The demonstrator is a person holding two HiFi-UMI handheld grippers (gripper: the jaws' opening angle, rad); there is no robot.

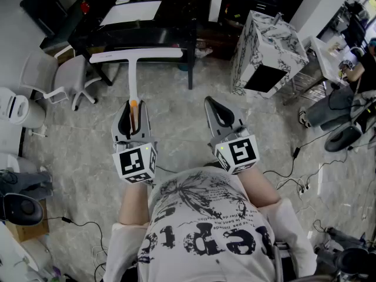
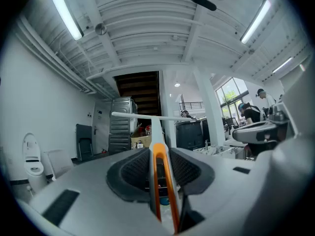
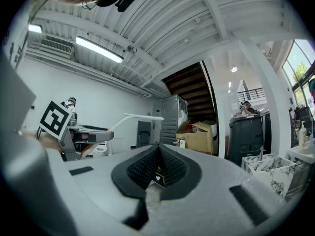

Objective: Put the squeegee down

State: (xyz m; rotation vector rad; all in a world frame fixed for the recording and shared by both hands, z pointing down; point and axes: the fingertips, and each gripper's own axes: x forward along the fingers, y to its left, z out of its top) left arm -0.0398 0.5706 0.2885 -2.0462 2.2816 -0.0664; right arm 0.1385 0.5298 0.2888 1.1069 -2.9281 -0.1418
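Observation:
The squeegee has a long white blade (image 1: 136, 54) on a white handle (image 1: 133, 81) with an orange strip. It is held level in the air, blade away from me, just in front of the black desk. My left gripper (image 1: 133, 119) is shut on the handle. In the left gripper view the orange-edged handle (image 2: 160, 176) runs between the two dark pads, and the blade (image 2: 147, 116) lies crosswise beyond them. My right gripper (image 1: 219, 115) hovers beside it to the right, shut with nothing in it; its pads (image 3: 170, 168) meet at the tip. The right gripper view shows the squeegee (image 3: 135, 117) at left.
A black desk (image 1: 170, 25) with a white sheet on it stands ahead. A marble-patterned box (image 1: 267, 40) stands at the right, and grey chairs (image 1: 61, 78) at the left. Cables (image 1: 299, 175) trail over the stone floor. A seated person (image 1: 358, 69) is at the far right.

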